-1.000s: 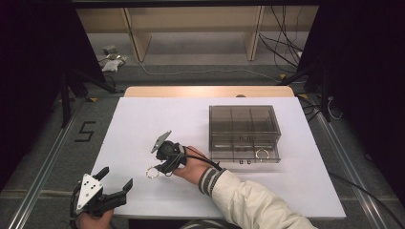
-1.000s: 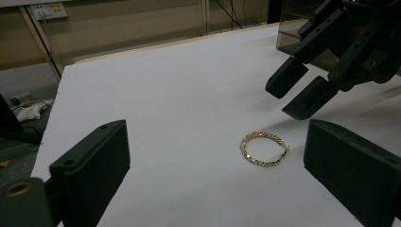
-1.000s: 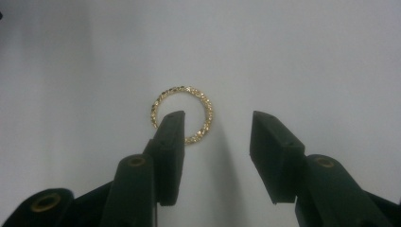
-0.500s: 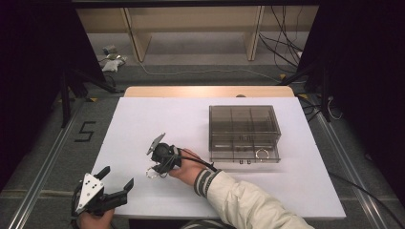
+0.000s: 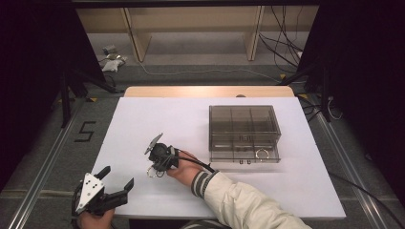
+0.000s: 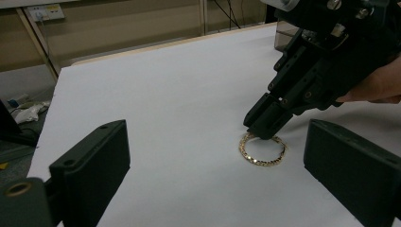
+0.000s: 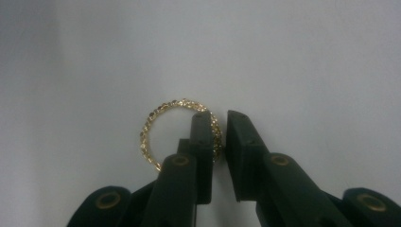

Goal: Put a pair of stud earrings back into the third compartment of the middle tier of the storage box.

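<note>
A gold chain bracelet lies flat on the white table, near its front left. My right gripper points down onto it. One jaw stands inside the loop and the other outside, so the bracelet's rim lies between them. The jaws have just been closing, and a thin gap still shows beside the chain. My left gripper hovers open at the table's front left corner with nothing in it, facing the bracelet.
A smoky clear compartment box stands right of centre. Its lower drawer is pulled out a little, with a gold ring in it. A sleeved forearm crosses the table's front edge. Cables and shelf legs lie on the floor beyond.
My right gripper has shifted a little left and lower onto the bracelet, and its jaws have narrowed. The left gripper has stayed where it was.
</note>
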The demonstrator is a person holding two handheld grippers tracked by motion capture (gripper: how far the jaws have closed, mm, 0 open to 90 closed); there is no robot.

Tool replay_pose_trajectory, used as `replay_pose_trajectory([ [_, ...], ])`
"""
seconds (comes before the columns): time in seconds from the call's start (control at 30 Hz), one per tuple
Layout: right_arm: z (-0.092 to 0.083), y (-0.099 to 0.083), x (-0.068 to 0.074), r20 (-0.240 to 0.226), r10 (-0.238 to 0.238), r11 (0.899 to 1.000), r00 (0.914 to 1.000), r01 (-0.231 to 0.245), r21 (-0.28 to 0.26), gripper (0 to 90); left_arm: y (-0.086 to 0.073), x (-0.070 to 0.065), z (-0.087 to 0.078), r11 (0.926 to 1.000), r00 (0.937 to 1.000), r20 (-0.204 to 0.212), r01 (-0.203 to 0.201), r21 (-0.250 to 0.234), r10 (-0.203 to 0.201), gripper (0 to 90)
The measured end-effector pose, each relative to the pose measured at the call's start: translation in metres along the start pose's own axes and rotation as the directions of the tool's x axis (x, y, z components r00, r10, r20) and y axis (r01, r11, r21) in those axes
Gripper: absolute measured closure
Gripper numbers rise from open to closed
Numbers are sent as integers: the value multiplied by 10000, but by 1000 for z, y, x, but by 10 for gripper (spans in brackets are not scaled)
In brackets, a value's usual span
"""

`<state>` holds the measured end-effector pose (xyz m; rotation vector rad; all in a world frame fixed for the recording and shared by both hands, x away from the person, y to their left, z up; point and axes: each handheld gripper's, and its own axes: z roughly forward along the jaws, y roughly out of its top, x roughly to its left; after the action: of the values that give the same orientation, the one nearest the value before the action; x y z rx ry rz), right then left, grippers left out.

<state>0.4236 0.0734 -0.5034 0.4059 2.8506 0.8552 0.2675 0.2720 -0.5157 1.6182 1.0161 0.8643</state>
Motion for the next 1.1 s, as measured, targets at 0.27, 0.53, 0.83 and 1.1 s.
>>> replay_pose_trajectory([
  [0.27, -1, 1, 2, 21, -49, 10000, 10000, 48, 87, 863, 0, 0, 0, 10000, 10000, -7, -8, -6, 8, 75],
  [0.53, -11, 2, 0, 67, 112, 9998, 9999, -110, -182, 863, 0, 0, 0, 10000, 10000, -10, 3, -10, -3, 75],
  [0.83, -32, 1, -3, 189, 98, 9977, 9998, -85, -667, 863, 1, 0, 1, 10000, 10000, 2, -22, 3, 22, 75],
  [1.1, -50, -2, -6, 350, 147, 9949, 9993, -111, -999, 863, 1, -1, 3, 10000, 10000, 41, -16, -28, 17, 75],
])
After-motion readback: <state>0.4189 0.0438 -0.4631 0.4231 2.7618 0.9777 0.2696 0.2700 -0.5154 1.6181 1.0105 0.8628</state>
